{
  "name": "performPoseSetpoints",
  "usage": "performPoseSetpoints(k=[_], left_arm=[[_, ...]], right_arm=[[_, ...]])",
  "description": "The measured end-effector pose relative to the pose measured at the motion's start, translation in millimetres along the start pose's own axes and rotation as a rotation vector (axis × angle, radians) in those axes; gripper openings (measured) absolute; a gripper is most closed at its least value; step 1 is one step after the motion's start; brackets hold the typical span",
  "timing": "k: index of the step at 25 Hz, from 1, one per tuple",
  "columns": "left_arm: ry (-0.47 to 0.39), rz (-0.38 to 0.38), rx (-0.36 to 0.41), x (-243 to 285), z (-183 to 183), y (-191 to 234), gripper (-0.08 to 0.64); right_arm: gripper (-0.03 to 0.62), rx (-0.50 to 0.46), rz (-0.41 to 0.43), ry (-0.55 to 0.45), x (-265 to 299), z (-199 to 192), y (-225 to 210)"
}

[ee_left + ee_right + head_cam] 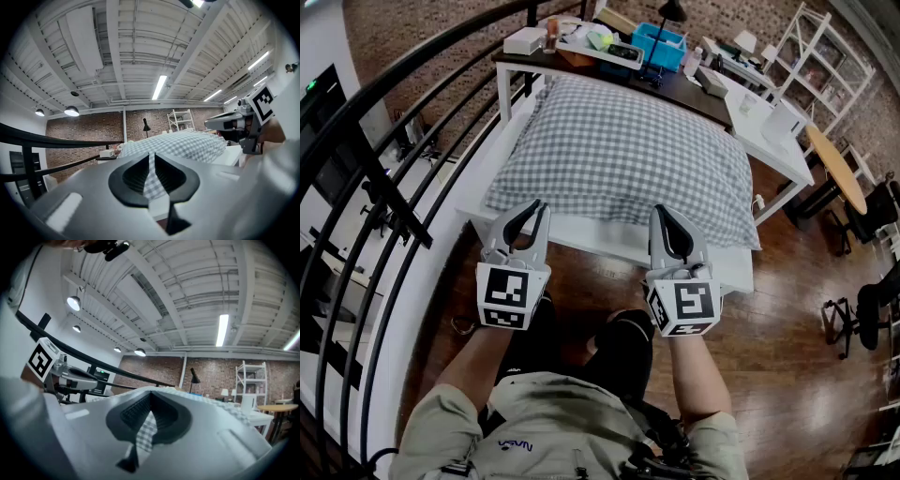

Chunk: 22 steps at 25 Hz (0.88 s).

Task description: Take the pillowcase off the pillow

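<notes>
You are wearing a khaki short-sleeved shirt (546,420) with a small dark logo (514,446) and black trousers (614,354). Your left gripper (528,212) and right gripper (667,216) are showing grey bodies, black ribbed pads (135,176) and white cubes (511,292) bearing black square markers.

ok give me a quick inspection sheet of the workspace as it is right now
surface: white table, bare only along its near edge
job's things: checked pillowcase, still full, lying across the table
clutter: blue bin and white box on the dark desk behind
grippers: left gripper and right gripper both shut on the pillowcase's near edge
cables: nothing seen
surroundings: black railing at left, wood floor, white shelving at right
</notes>
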<state>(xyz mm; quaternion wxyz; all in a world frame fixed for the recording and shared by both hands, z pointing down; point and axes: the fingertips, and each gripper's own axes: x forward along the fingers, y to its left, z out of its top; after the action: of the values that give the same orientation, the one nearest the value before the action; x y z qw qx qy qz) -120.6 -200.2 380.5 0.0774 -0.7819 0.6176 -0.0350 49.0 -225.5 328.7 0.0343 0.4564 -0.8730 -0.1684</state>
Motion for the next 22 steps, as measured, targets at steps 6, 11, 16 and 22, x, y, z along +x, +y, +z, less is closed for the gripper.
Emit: performPoseSetpoints(k=[6, 11, 16, 22], left_arm=[[0.103, 0.069, -0.015, -15.7, -23.7, 61.1, 0.072], [0.173, 0.112, -0.018, -21.7, -45.7, 92.8, 0.075], [0.208, 0.137, -0.030, -27.3, -57.6, 108.0, 0.101], [0.223, 0.139, -0.036, -30.3, -66.1, 117.4, 0.101]], right_arm=[[0.032, -0.025, 0.141, 0.064, 66.0, -5.4, 74.9], [0.113, -0.084, 0.299, 0.201, 135.2, -31.0, 146.1], [0.192, -0.318, 0.328, 0.391, 179.8, -81.9, 186.8], [0.047, -0.499, 0.268, 0.473, 184.5, -122.1, 186.8]])
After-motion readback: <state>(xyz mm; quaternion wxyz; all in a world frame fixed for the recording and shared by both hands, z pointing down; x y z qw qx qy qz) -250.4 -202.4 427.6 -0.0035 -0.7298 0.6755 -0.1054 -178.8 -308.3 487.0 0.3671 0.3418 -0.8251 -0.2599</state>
